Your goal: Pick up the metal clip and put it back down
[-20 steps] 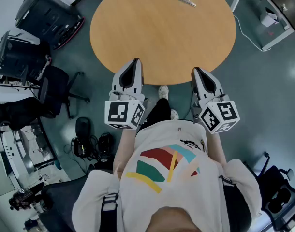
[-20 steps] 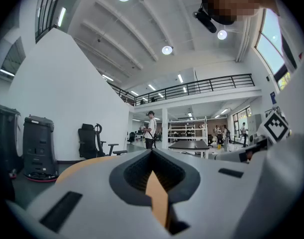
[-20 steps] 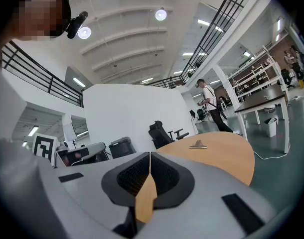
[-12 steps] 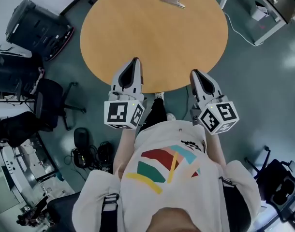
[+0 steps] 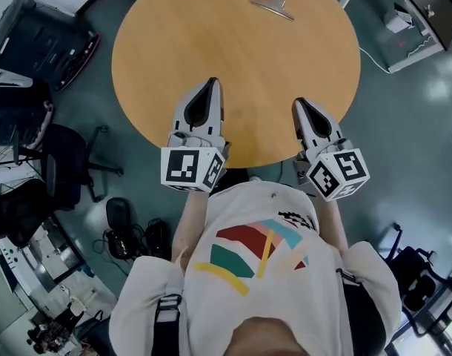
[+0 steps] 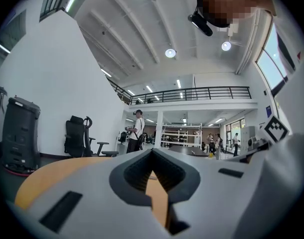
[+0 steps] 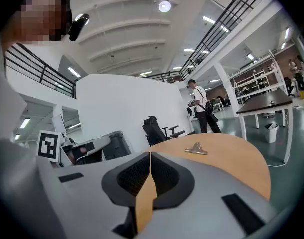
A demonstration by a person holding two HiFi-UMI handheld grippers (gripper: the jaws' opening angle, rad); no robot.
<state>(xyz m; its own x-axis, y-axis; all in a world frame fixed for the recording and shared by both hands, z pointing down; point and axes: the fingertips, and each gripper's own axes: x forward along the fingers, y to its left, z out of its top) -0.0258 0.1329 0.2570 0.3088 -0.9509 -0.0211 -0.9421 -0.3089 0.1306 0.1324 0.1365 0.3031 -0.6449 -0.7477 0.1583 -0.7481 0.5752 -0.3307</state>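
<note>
Holding both grippers low in the head view, just above the printed shirt (image 5: 259, 251): left gripper (image 5: 211, 81) at centre-left, right gripper (image 5: 300, 102) at centre-right. Keeping both pairs of jaws pressed together with nothing between them, as seen plainly in each gripper view. Reaching further over the near rim of the round table (image 5: 159, 58) than half a second back, when less of each gripper was crossing it. Closing in on the table, then, probably by stepping forward. Leaving the metal clip (image 5: 271, 6) untouched at the top centre of the head view, flat on the wood near the far rim, well apart from both grippers. Showing it too in the right gripper view, just right of centre beyond the closed tips. Approaching only, by this reading: not yet picking up, and needing to open a pair of jaws first.
</note>
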